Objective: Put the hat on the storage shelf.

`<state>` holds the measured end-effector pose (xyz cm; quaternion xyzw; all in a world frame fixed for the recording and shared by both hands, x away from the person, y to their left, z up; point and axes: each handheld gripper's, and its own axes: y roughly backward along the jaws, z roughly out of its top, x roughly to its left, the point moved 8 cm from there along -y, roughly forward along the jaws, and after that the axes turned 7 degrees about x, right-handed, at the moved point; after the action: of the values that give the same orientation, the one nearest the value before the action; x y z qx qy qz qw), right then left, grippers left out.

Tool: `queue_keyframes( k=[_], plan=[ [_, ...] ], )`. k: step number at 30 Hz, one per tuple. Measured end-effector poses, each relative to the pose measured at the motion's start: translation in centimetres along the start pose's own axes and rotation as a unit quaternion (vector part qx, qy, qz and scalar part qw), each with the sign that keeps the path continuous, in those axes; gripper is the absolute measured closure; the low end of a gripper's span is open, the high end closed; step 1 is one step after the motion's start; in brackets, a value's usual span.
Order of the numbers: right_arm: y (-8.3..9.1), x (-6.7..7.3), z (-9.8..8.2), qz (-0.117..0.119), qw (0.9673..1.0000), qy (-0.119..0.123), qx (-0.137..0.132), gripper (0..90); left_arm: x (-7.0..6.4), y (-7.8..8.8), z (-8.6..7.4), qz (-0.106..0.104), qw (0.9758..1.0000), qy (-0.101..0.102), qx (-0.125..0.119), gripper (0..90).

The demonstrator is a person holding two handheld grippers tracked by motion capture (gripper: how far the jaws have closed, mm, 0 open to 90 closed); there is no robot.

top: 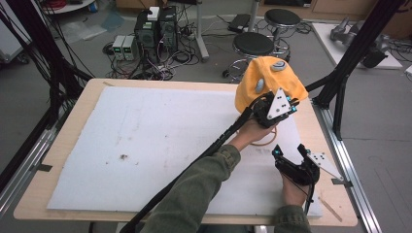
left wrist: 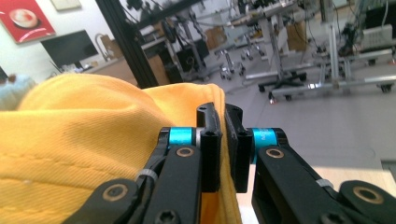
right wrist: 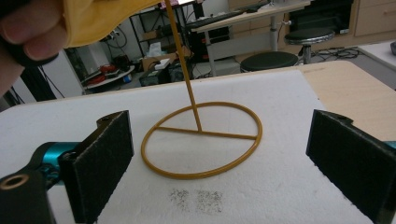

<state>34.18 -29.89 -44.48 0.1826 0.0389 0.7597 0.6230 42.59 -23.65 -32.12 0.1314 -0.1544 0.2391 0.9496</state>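
A yellow hat [top: 270,80] sits on top of a thin yellow stand at the table's far right. The stand's pole [right wrist: 182,63] rises from a ring base [right wrist: 201,176] lying on the white mat. My left gripper [top: 278,106] is at the hat's lower edge, its jaws shut on the yellow fabric [left wrist: 93,149]. In its own view the left gripper [left wrist: 223,140] shows the jaws pressed together with cloth between them. My right gripper [top: 290,150] hovers low just in front of the ring base, open, and its pads [right wrist: 105,158] hold nothing.
A white foam mat [top: 160,141] covers most of the wooden table [top: 77,107]. Black frame posts [top: 340,92] stand at the right and left edges. Stools [top: 253,44] and computer boxes [top: 155,29] are on the floor behind the table. A hand's fingers [right wrist: 25,37] are beside the hat.
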Motion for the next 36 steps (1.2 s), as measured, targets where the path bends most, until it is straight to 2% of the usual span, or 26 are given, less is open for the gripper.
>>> queue_keyframes(
  k=[3, 6, 9, 12, 13, 15, 20, 25, 28, 29, 31, 32, 36],
  plan=[
    [0.0, -0.1, 0.0, 0.000, 1.0000, -0.007, -0.002, 6.1, -0.3, -0.2, -0.7, -0.002, 0.9998, -0.016, 0.014, 85.8],
    [0.0, -0.1, 0.0, 0.000, 1.0000, -0.008, 0.000, 6.1, -0.4, -0.2, -0.7, -0.002, 0.9997, -0.019, 0.018, 85.8],
    [0.1, 0.0, 0.0, 0.001, 1.0000, -0.005, 0.000, 6.1, -0.7, -0.2, -1.2, -0.006, 0.9987, -0.033, 0.038, 85.8],
    [0.1, 0.0, 0.0, 0.001, 1.0000, -0.005, -0.001, 6.1, -0.8, -0.3, -1.4, -0.009, 0.9981, -0.038, 0.047, 85.4],
    [0.1, 0.0, 0.0, 0.001, 1.0000, -0.005, -0.001, 6.1, -1.0, -0.4, -1.8, -0.014, 0.9974, -0.037, 0.061, 85.4],
    [0.1, 0.0, 0.0, 0.001, 1.0000, -0.005, -0.001, 6.1, -1.1, -0.5, -2.1, -0.016, 0.9967, -0.041, 0.068, 85.1],
    [0.1, 0.0, 0.0, 0.000, 1.0000, -0.004, 0.000, 6.1, -1.5, -0.5, -2.5, -0.023, 0.9957, -0.046, 0.077, 84.6],
    [0.1, 0.0, 0.0, 0.000, 1.0000, -0.005, 0.000, 6.1, -1.7, -0.4, -2.6, -0.032, 0.9956, -0.044, 0.076, 80.5],
    [0.1, 0.0, 0.0, 0.000, 1.0000, -0.006, -0.002, 6.1, -1.8, -0.4, -2.6, -0.037, 0.9956, -0.042, 0.075, 76.8],
    [0.1, 0.0, 0.0, 0.000, 1.0000, -0.005, -0.001, 6.1, -2.0, -0.3, -2.5, -0.046, 0.9955, -0.039, 0.072, 74.1],
    [0.1, -0.1, 0.0, 0.000, 1.0000, -0.004, 0.000, 6.1, -2.3, -0.3, -2.3, -0.054, 0.9959, -0.036, 0.063, 65.2],
    [0.1, -0.1, 0.0, 0.000, 1.0000, -0.005, 0.000, 6.1, -2.5, -0.3, -2.3, -0.053, 0.9959, -0.041, 0.060, 60.8],
    [0.1, -0.1, 0.1, 0.001, 1.0000, -0.003, -0.001, 6.2, -2.9, -0.3, -2.1, -0.055, 0.9961, -0.045, 0.052, 50.5]
  ],
)
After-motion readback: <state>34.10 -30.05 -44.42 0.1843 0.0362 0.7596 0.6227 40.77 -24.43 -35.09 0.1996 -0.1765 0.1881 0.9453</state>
